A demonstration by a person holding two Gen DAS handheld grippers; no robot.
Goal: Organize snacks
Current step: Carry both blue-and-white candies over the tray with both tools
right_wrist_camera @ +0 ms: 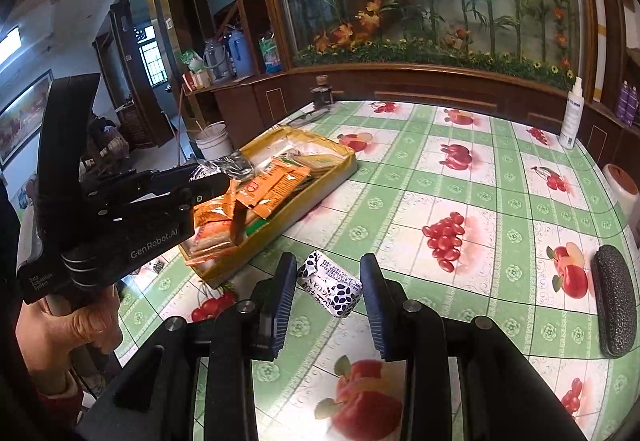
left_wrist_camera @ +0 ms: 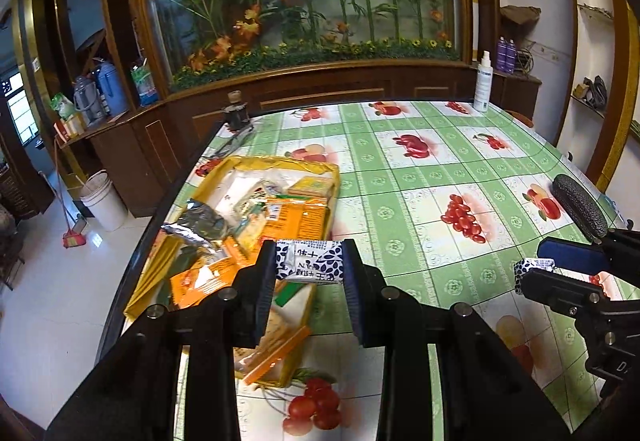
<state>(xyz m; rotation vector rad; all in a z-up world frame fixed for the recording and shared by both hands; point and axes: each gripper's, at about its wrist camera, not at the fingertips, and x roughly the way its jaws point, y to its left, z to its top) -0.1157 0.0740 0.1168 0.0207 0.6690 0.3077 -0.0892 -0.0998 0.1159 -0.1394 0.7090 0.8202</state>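
Note:
A yellow tray (left_wrist_camera: 280, 161) (right_wrist_camera: 344, 151) on the left of the table holds several orange and cream snack packets and a dark foil packet (left_wrist_camera: 200, 221). My left gripper (left_wrist_camera: 308, 259) is shut on a white packet with a blue leaf print (left_wrist_camera: 308, 265), held above the tray's near right corner. My right gripper (right_wrist_camera: 328, 275) is shut on a second such packet (right_wrist_camera: 332, 285), above the green fruit-print tablecloth (right_wrist_camera: 460, 177) to the right of the tray. In the left wrist view the right gripper (left_wrist_camera: 533, 268) shows at the right edge. In the right wrist view the left gripper (right_wrist_camera: 212, 177) and the hand (right_wrist_camera: 72, 325) holding it show at the left.
A black textured glasses case (left_wrist_camera: 580, 207) (right_wrist_camera: 614, 305) lies near the table's right edge. A white spray bottle (left_wrist_camera: 483, 81) (right_wrist_camera: 571, 113) and a dark jar (left_wrist_camera: 237, 113) stand at the far edge. A white roll (right_wrist_camera: 620, 193) is at the right. A bucket (left_wrist_camera: 104, 201) stands on the floor.

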